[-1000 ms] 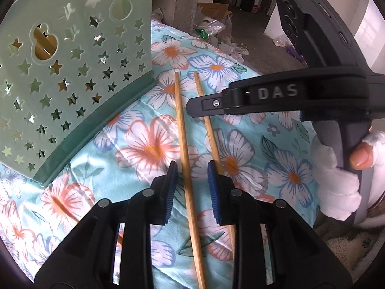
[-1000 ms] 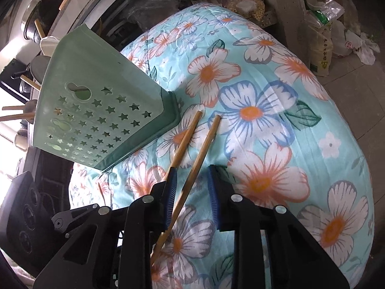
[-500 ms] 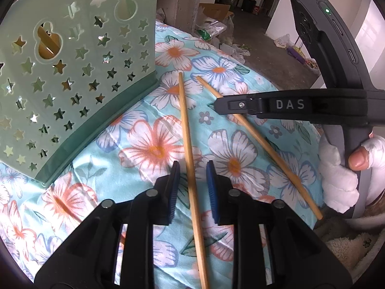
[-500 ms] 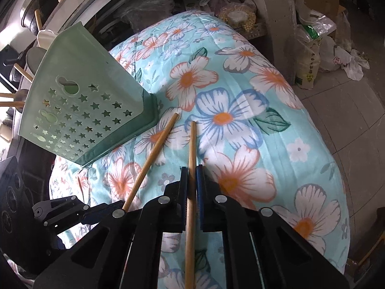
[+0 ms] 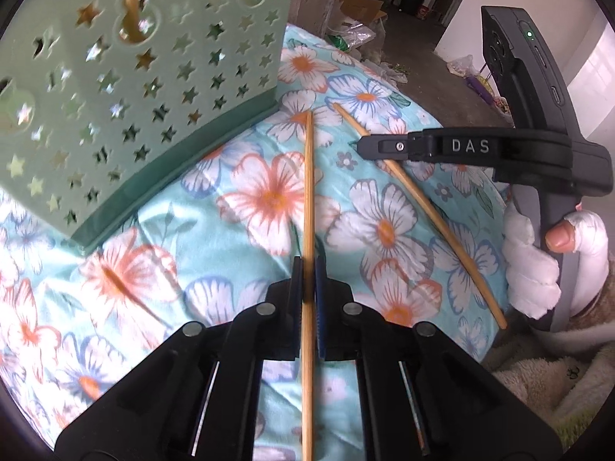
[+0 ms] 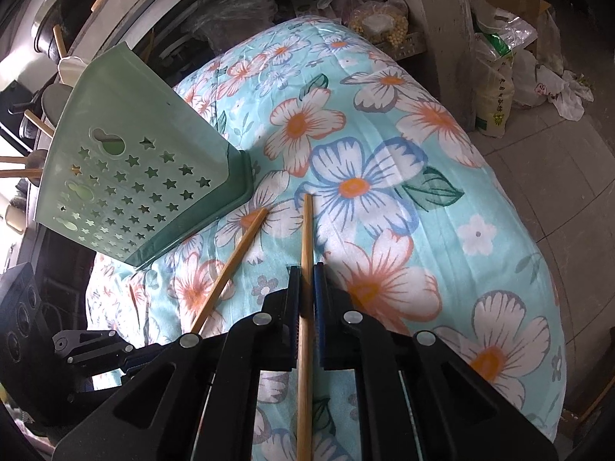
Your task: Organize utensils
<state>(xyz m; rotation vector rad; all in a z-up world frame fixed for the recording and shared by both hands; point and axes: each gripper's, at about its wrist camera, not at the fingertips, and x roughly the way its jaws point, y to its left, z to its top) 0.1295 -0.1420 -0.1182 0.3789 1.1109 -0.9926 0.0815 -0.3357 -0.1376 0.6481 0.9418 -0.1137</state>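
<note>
**Both claws closed, one chopstick each**

Since the earlier frame the left gripper [image 5: 307,280] has shut its jaws fully on the left chopstick [image 5: 308,192]; the right gripper [image 6: 306,288] stays clamped on the right chopstick [image 6: 306,238]. Each slim, pale wooden stick runs straight ahead between its claw's pads, over the floral cloth [image 6: 403,192]. Step in hand: the pick-up. Next, probably, lift and carry both to the green star-cut holder [image 5: 115,96], ahead and to the left of both claws.
</note>
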